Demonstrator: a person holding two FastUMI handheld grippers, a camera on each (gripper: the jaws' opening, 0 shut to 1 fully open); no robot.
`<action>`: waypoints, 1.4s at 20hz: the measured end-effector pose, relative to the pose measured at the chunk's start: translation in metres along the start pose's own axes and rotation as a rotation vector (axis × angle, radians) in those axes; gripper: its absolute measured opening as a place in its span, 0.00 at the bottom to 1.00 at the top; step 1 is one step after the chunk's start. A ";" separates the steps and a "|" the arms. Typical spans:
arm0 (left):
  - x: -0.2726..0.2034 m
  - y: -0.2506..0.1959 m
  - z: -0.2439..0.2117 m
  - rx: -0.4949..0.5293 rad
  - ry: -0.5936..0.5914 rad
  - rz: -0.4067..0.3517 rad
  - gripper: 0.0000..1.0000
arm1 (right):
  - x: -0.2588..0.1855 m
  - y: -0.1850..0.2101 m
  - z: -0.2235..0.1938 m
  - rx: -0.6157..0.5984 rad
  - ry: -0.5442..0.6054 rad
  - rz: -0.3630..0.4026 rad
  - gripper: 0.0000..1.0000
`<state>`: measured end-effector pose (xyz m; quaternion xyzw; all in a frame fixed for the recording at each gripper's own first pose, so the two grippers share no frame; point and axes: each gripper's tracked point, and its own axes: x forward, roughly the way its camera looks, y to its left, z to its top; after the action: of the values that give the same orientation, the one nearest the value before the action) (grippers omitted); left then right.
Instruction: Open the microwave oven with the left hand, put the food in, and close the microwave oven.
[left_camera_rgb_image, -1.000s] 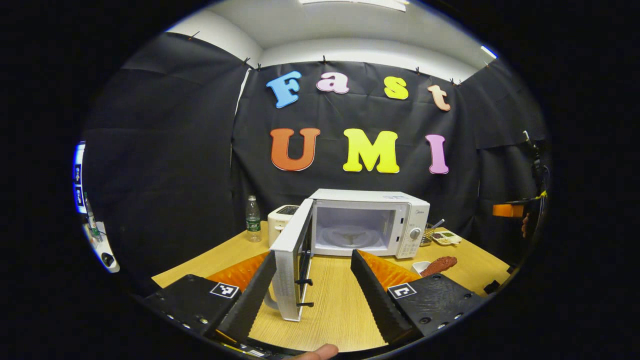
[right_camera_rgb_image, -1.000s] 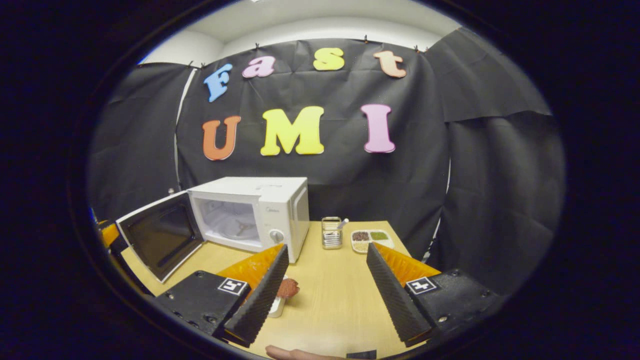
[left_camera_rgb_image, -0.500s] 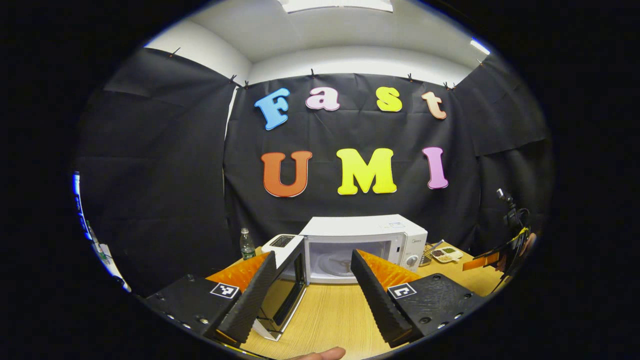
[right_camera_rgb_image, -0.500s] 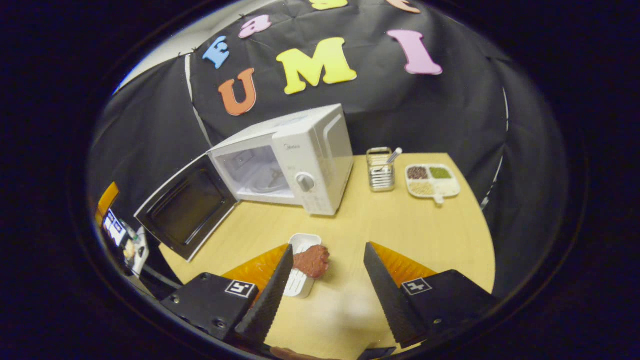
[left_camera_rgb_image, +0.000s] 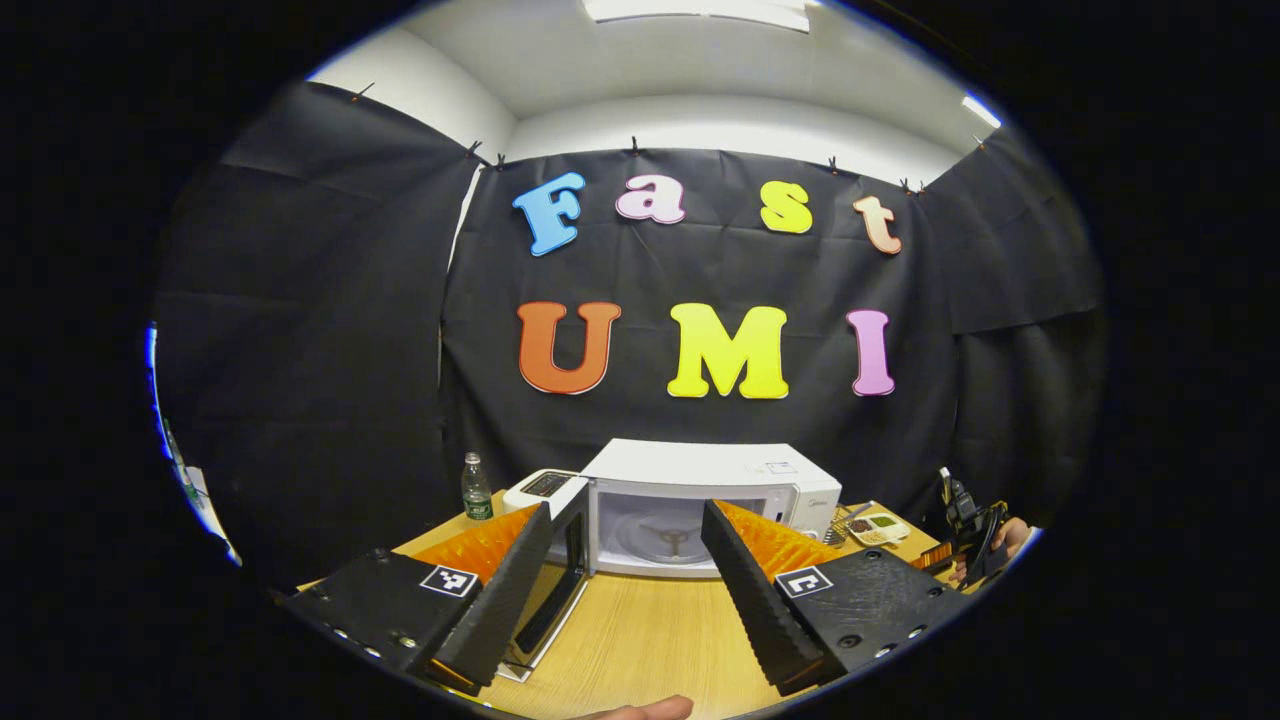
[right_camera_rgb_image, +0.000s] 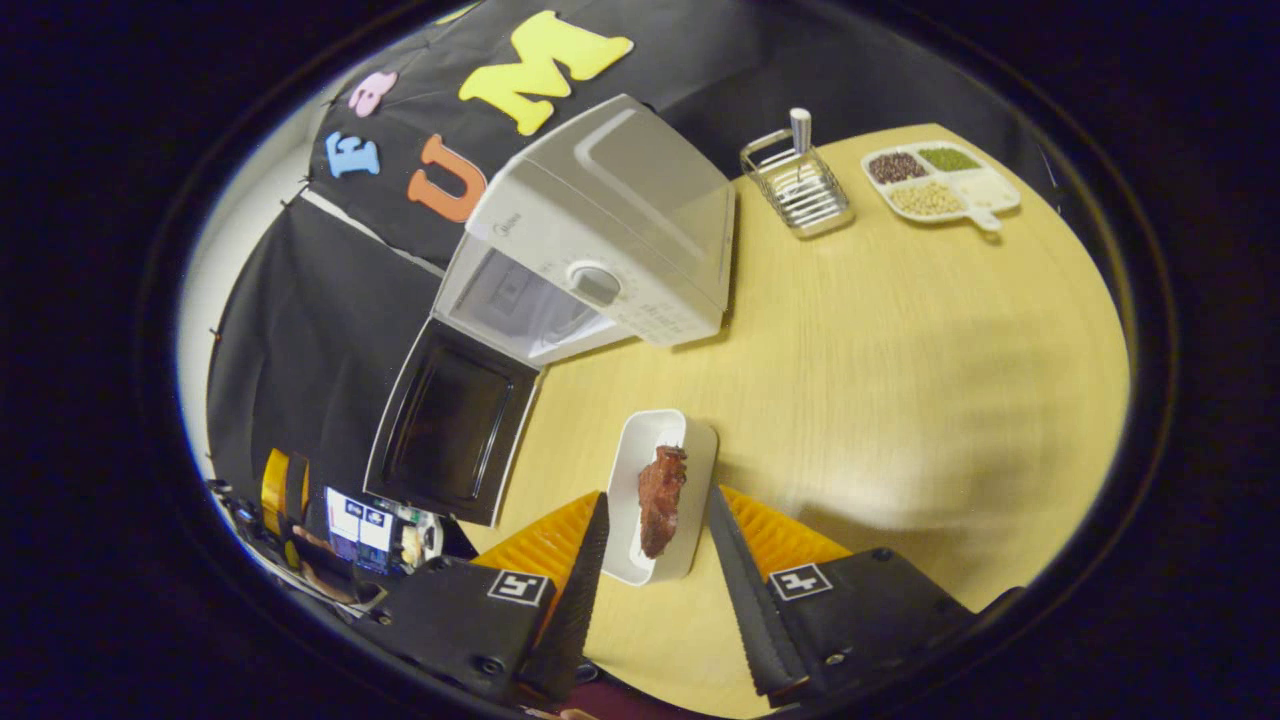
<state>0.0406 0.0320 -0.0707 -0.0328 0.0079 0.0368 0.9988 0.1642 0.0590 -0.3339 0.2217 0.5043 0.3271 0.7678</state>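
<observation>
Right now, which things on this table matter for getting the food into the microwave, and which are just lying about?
For the job:
microwave, its door open
white dish with the meat
right gripper, astride the dish

Lying about:
wire rack
divided tray of beans
water bottle
toaster

One microwave (right_camera_rgb_image: 600, 260) with its door (right_camera_rgb_image: 450, 425) open, one white tray (right_camera_rgb_image: 660, 495) bearing one piece of meat (right_camera_rgb_image: 660, 487) between the right claw's fingers, one wire rack (right_camera_rgb_image: 797, 185), one three-part dish (right_camera_rgb_image: 940, 180), one bottle (left_camera_rgb_image: 476, 490), one toaster (left_camera_rgb_image: 540, 487).
</observation>
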 end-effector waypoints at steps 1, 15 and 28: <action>0.001 -0.003 -0.002 0.009 0.004 0.002 0.92 | 0.006 0.000 -0.003 0.031 0.019 0.033 0.52; -0.007 0.000 -0.012 -0.015 0.001 -0.058 0.92 | -0.033 0.054 -0.012 -0.340 -0.178 -0.199 0.11; -0.038 0.050 -0.009 -0.033 -0.056 -0.076 0.92 | 0.008 0.165 -0.010 -0.780 -0.616 -0.526 0.11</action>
<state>-0.0011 0.0789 -0.0819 -0.0484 -0.0220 0.0000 0.9986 0.1117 0.1785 -0.2327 -0.1266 0.1366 0.2071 0.9604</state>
